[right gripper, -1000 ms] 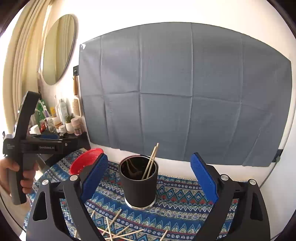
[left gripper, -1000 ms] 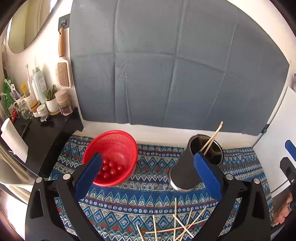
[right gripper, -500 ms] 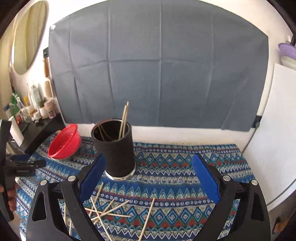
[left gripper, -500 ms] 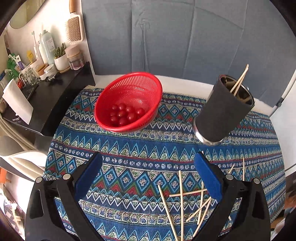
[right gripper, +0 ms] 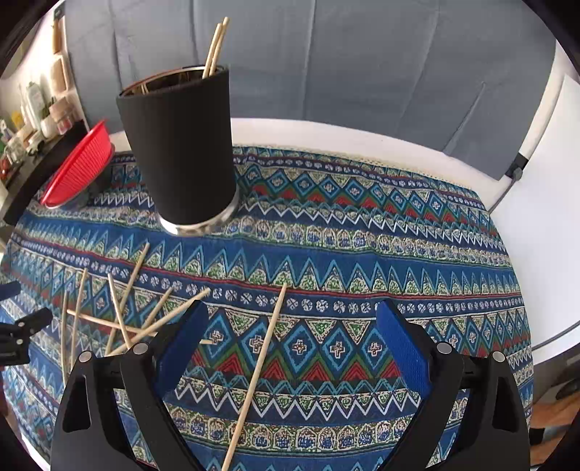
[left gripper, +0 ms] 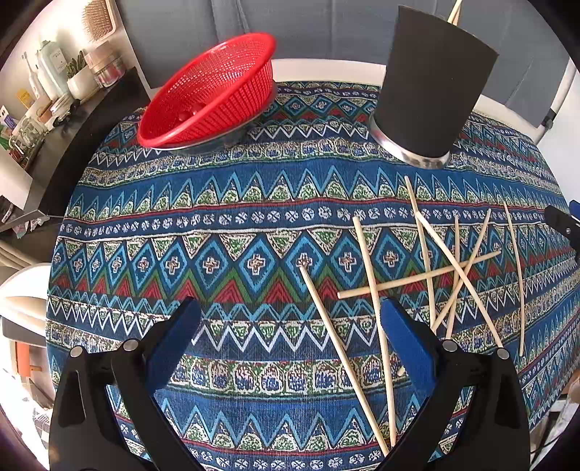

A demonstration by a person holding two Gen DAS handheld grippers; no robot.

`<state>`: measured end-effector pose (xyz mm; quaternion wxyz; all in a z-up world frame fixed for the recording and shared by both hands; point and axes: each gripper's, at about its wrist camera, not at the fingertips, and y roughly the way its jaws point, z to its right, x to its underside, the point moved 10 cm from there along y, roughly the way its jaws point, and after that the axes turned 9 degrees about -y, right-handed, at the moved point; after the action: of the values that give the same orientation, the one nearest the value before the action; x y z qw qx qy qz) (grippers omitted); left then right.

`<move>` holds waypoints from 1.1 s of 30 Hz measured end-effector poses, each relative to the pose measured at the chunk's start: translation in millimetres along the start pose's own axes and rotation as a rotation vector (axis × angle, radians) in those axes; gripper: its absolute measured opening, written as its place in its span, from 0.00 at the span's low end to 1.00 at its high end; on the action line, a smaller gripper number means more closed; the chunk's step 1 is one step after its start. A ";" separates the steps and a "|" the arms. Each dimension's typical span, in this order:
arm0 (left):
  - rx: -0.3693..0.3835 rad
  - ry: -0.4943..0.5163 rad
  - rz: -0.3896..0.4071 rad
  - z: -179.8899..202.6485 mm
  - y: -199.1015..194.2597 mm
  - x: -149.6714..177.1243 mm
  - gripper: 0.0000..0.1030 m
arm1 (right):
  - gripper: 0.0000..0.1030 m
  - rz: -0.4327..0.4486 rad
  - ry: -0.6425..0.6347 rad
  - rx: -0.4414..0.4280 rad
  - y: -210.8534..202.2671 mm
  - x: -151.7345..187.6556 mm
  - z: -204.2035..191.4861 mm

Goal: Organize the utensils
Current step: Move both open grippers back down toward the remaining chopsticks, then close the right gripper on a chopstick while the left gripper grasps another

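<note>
The fingers [left gripper: 177, 340] of the left gripper [left gripper: 290, 340] are spread wide with nothing between the blue pads, held low over the patterned cloth; one loose chopstick runs under the gap and another passes beside the right-hand pad. The fingers [right gripper: 398, 344] of the right gripper [right gripper: 291, 344] are likewise spread and hold nothing, and a single chopstick [right gripper: 255, 376] lies slantwise on the cloth between them.

Largest in view is the grey backdrop cloth [right gripper: 362, 61] hanging on the wall behind. Below it the surface [right gripper: 362, 136] shows white at its far edge and is covered by the blue, red and green patterned cloth [left gripper: 217, 224]. On the cloth's far side stands the black utensil cup [right gripper: 181, 145] with a shiny metal base, upright, with two chopsticks [right gripper: 215, 45] leaning out of its top. To its left, apart from it, sits the red mesh basket [left gripper: 214, 90], with a few red round things just visible inside. In front of the cup, the scattered chopsticks [left gripper: 435, 271] lie crossed over one another on the cloth, between the two grippers. A black shelf [left gripper: 90, 119] at the far left carries bottles, jars and a small potted plant [left gripper: 78, 74], and a hairbrush [left gripper: 101, 18] hangs above.
</note>
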<state>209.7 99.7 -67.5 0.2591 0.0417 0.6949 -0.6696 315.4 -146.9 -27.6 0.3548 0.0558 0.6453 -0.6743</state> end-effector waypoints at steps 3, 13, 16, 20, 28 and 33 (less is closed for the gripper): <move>-0.029 0.016 -0.002 -1.9 3.9 8.3 0.94 | 0.87 -0.061 -0.008 -0.027 20.4 15.0 -4.2; 0.009 -0.044 -0.095 -7.6 29.6 19.6 0.94 | 0.87 -0.145 0.040 -0.079 46.3 33.4 0.5; 0.010 -0.055 -0.126 -7.0 38.9 25.3 0.94 | 0.87 -0.150 0.020 -0.057 52.8 32.6 1.3; 0.002 -0.065 -0.076 -4.7 42.3 22.7 0.94 | 0.87 -0.165 0.011 -0.071 66.4 34.1 -0.2; 0.004 -0.051 -0.019 -1.2 39.8 26.8 0.96 | 0.93 -0.077 0.058 -0.111 76.8 44.6 6.4; 0.002 -0.064 -0.019 -0.7 37.3 32.8 0.96 | 0.92 -0.044 0.037 -0.112 69.3 52.0 4.3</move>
<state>196.2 94.5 -115.0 0.2747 0.0138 0.6859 -0.6737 316.6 -166.0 -112.2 0.3307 0.0340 0.6895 -0.6435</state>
